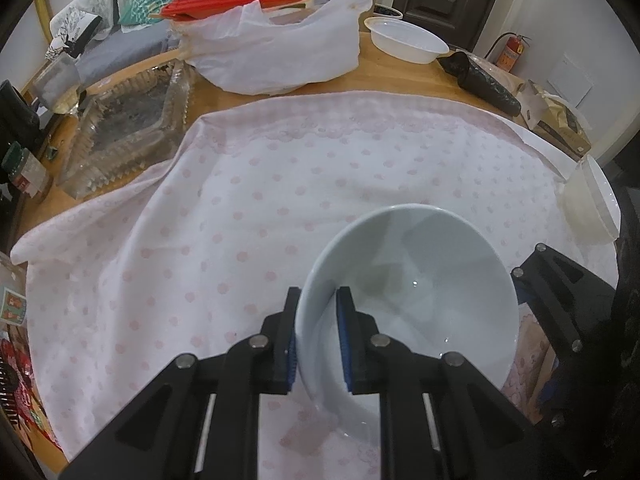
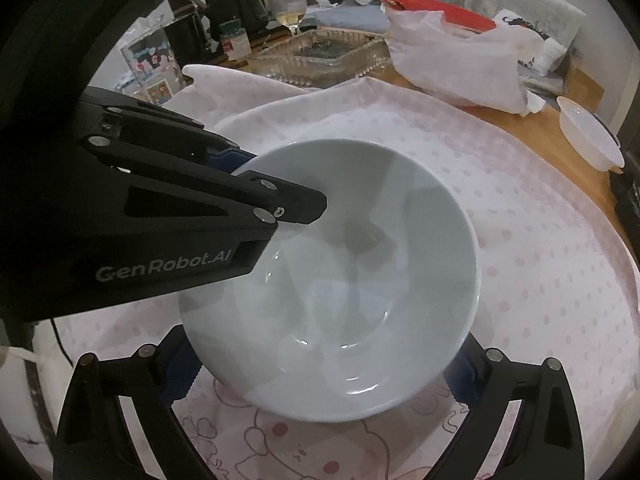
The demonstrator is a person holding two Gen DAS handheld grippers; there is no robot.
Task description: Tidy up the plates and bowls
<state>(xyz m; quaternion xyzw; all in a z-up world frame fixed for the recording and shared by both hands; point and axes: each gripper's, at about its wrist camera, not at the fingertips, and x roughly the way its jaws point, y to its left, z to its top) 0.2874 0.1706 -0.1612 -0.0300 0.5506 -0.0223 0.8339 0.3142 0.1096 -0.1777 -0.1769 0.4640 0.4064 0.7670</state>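
Already the pale blue-white glazed ceramic bowl (image 1: pixel 412 300) sits upright on the white cloth with faint pink dots (image 1: pixel 248 208), and the left gripper (image 1: pixel 318 340) is clenched on its rim: one blue-padded finger lies outside the wall, the other inside, the wall pinched between them. From that gripper the bowl's body spreads away to the right and forward.

The right gripper (image 2: pixel 320 376) straddles the same bowl from the near side. Its two fingers stand wide, one at each flank of the bowl's lower wall, close beside it or just touching; I cannot tell which, but the pads do not appear to press, so I read it as released. The bowl lies straight ahead of these fingers and between them, so the left hand has the only firm hold. Being round, the bowl has no long axis; what matters is that the left grip sits on the rim's left side, leaving the near edge free.

The cloth is rumpled at its far edge and covers a round wooden table (image 1: pixel 400 68). Beyond it lie a white plastic bag (image 1: pixel 280 52), a clear ribbed plastic tray (image 1: pixel 128 124), and a white plastic bowl (image 1: pixel 408 42). A sofa with cushions stands behind.
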